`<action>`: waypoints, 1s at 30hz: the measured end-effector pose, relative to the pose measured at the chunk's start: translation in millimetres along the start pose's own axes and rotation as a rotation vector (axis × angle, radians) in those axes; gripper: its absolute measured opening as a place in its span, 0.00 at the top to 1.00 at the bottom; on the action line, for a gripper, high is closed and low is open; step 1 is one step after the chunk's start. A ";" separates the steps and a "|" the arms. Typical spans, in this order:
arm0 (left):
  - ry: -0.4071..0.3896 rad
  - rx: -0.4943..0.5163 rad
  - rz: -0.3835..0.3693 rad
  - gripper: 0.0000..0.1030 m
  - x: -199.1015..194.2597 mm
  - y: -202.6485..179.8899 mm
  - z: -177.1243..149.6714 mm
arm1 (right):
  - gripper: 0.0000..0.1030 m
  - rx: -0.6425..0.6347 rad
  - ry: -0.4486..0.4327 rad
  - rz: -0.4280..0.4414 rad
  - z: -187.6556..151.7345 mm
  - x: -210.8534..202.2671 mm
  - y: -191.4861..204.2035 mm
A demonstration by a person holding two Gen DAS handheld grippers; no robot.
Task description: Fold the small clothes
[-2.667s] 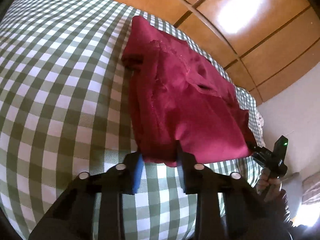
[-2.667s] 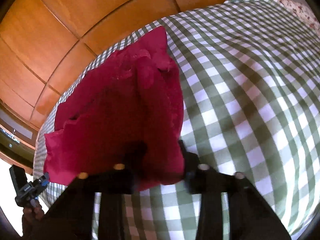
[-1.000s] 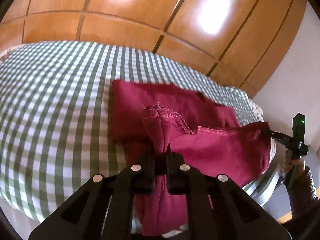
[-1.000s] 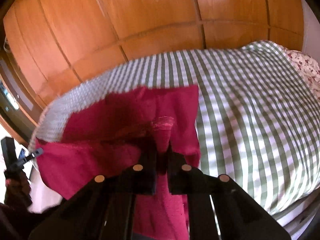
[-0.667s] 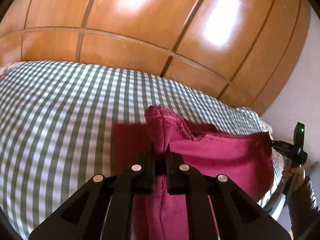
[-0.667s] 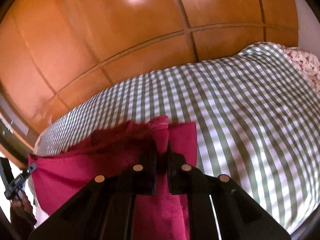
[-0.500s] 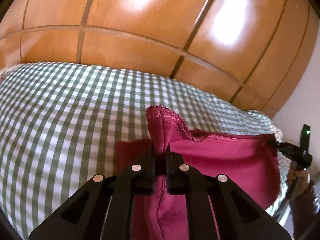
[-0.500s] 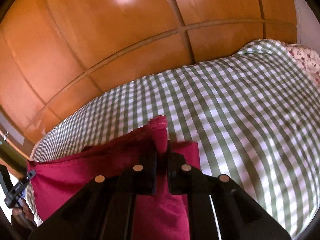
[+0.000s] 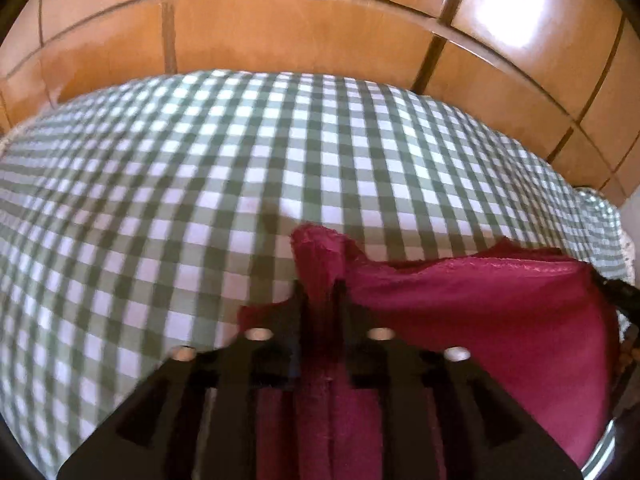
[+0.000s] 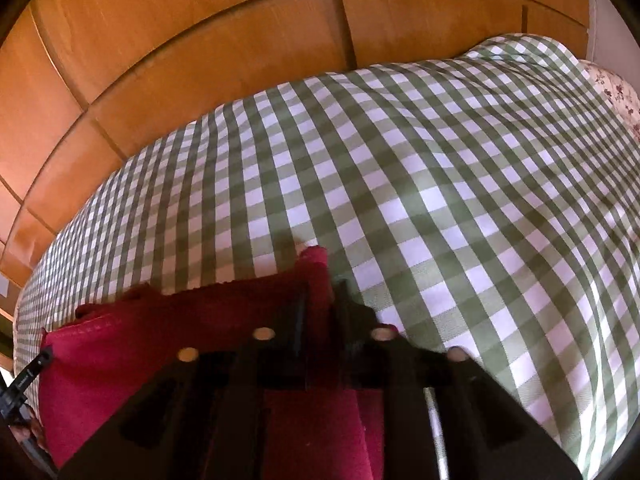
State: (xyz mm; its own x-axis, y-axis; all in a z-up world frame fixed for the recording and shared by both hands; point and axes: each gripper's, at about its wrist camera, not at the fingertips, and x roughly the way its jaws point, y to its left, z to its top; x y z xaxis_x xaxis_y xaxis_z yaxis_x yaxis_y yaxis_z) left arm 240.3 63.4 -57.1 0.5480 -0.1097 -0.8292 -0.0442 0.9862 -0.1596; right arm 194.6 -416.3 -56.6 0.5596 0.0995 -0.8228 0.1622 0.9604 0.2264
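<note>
A dark red garment (image 9: 480,312) lies doubled over on the green-and-white checked bed cover (image 9: 200,180), its folded-over edge stretched between my two grippers. My left gripper (image 9: 320,296) has the left corner standing up between its fingers; its jaws are opening and the pads stand slightly off the cloth. In the right wrist view my right gripper (image 10: 320,292) has the garment's (image 10: 160,340) right corner between its fingers, jaws opening likewise. Each gripper shows at the edge of the other's view: the right gripper (image 9: 616,292) and the left gripper (image 10: 28,372). Both are low over the bed.
Glossy wooden wardrobe panels (image 9: 280,32) rise behind the bed. A floral pillow (image 10: 616,92) lies at the far right of the checked cover (image 10: 440,160). The bed's edge runs near the left gripper's side of the garment.
Both grippers carried the lifted edge forward and down onto the bed, laying the garment over itself. Their jaws, tightly pinched on the corners before, have now parted.
</note>
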 end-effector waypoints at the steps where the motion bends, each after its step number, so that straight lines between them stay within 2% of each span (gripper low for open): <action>1: -0.015 -0.006 0.014 0.66 -7.0 0.2 1.5 | 0.62 -0.009 -0.016 -0.002 1.3 -6.8 1.8; 2: -0.058 -0.015 0.030 0.58 -20.2 2.0 2.1 | 0.59 -0.019 -0.034 -0.002 1.0 -15.1 3.5; 3: -0.094 -0.017 0.033 0.57 -32.9 2.0 0.7 | 0.56 -0.029 -0.056 0.009 -0.9 -27.2 6.3; 6: -0.162 0.015 -0.015 0.57 -67.7 -6.5 -12.8 | 0.53 -0.091 -0.100 0.084 -17.0 -63.5 24.2; 8: -0.178 0.046 -0.050 0.57 -84.3 -15.2 -29.4 | 0.53 -0.140 -0.093 0.141 -32.8 -77.6 40.6; 11: -0.143 0.076 -0.088 0.57 -92.0 -26.0 -59.5 | 0.52 -0.221 -0.051 0.230 -72.3 -95.2 64.5; 12: -0.124 0.093 -0.068 0.57 -89.4 -29.0 -65.3 | 0.52 -0.241 -0.030 0.255 -85.9 -96.5 72.1; 13: -0.088 0.122 -0.009 0.57 -81.4 -29.8 -76.2 | 0.51 -0.266 -0.004 0.278 -102.3 -97.1 79.5; 14: -0.059 0.122 0.012 0.57 -74.1 -27.4 -81.7 | 0.48 -0.291 0.014 0.277 -115.3 -95.5 84.8; 16: -0.011 0.030 -0.026 0.57 -68.3 -6.8 -92.1 | 0.46 -0.317 0.055 0.224 -139.4 -84.5 88.8; 19: -0.058 -0.002 -0.021 0.55 -90.6 1.7 -98.0 | 0.46 -0.291 0.055 0.199 -153.9 -84.4 82.3; 21: -0.077 -0.028 -0.051 0.55 -109.4 8.3 -107.2 | 0.43 -0.274 0.051 0.210 -158.1 -93.7 82.4; 25: -0.131 0.053 -0.050 0.55 -138.0 -4.6 -133.1 | 0.41 -0.304 0.026 0.260 -175.9 -117.2 99.0; 27: -0.122 0.087 -0.044 0.51 -136.7 -9.7 -146.3 | 0.41 -0.337 0.017 0.286 -187.2 -125.4 110.7; 30: -0.062 0.098 0.011 0.51 -122.4 -15.7 -158.5 | 0.41 -0.384 0.036 0.292 -205.1 -122.2 127.4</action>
State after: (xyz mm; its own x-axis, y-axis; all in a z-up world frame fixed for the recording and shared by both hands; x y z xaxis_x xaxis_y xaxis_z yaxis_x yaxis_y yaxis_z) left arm 41.5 41.6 -38.0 0.5984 -0.0940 -0.7957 0.0302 0.9950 -0.0949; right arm -19.8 -252.7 -34.1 0.5077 0.3819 -0.7723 -0.3134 0.9168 0.2473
